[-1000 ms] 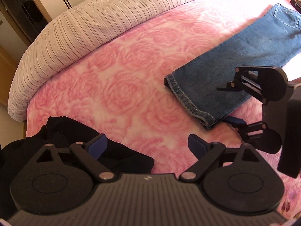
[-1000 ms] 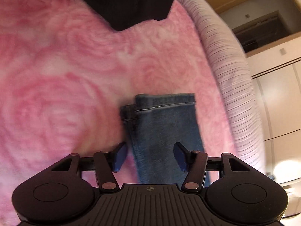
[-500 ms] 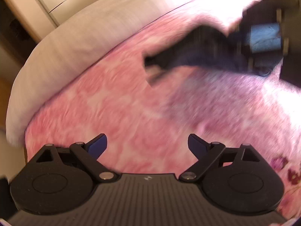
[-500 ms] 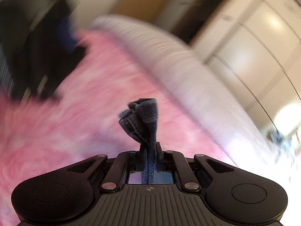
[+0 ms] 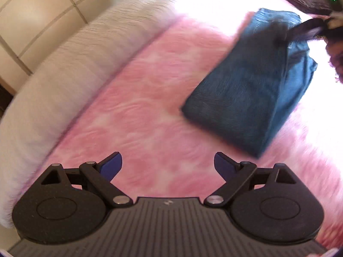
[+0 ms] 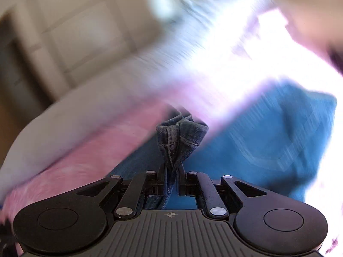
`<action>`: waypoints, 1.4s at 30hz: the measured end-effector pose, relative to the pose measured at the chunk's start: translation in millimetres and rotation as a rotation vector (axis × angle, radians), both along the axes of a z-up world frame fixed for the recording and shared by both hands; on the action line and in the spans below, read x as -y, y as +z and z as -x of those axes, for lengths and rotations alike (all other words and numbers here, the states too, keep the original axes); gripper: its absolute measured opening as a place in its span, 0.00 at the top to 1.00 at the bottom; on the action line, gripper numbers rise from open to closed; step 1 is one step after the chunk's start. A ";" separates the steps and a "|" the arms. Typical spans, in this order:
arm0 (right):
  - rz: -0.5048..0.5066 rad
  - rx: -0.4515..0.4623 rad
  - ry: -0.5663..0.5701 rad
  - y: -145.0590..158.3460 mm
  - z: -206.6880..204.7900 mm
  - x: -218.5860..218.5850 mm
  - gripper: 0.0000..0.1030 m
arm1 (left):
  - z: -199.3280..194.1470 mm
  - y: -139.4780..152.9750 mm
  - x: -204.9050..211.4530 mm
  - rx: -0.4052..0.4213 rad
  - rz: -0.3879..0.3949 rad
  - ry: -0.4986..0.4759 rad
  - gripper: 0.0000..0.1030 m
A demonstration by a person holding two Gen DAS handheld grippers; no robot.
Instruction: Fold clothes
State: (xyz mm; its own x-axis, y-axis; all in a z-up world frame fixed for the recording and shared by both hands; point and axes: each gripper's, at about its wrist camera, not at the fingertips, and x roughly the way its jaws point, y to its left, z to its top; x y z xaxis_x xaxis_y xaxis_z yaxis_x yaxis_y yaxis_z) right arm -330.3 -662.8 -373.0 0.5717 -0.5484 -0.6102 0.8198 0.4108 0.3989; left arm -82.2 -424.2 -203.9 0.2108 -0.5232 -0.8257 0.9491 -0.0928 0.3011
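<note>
Left gripper (image 5: 168, 163) is seen nearest in the left wrist view, jaws wide apart, nothing between the blue pads (image 5: 111, 166). It is held above the pink blanket (image 5: 137, 115), apart from the cloth. Further off, up and right, the jeans (image 5: 250, 90) are laid on the blanket, folded over into a short stack with the fold edge toward the camera. At the far end of the jeans a dark blurred shape, probably the right gripper, is seen over the denim; detail cannot be told. Beyond it a dark object (image 5: 306, 0) is lying near the bed edge. A striped white duvet (image 5: 64, 68) is bunched along the left of the blanket, with pale cabinet panels (image 5: 32, 10) behind it.

In the right wrist view the right gripper (image 6: 171, 175) is shown with jaws together, clamped on a bunched hem of the jeans (image 6: 181, 137), which is poking up past the fingertips. More denim (image 6: 268, 141) is spread just beyond and to the right, heavily blurred. The blanket (image 6: 70, 165) and duvet (image 6: 85, 111) are smeared on the left, cabinets at the back.
</note>
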 end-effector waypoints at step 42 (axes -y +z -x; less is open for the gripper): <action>-0.346 0.143 0.137 -38.1 45.5 119.1 0.85 | 63.8 -111.5 117.8 -0.058 -0.064 -0.119 0.12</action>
State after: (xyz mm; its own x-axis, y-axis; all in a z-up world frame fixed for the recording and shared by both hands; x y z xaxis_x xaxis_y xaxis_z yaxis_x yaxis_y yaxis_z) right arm -375.9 -781.9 -411.1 0.7183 -0.2371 -0.6541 0.6925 0.3340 0.6394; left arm -146.0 -542.0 -315.4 0.1014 -0.4877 -0.8671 0.9458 -0.2230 0.2360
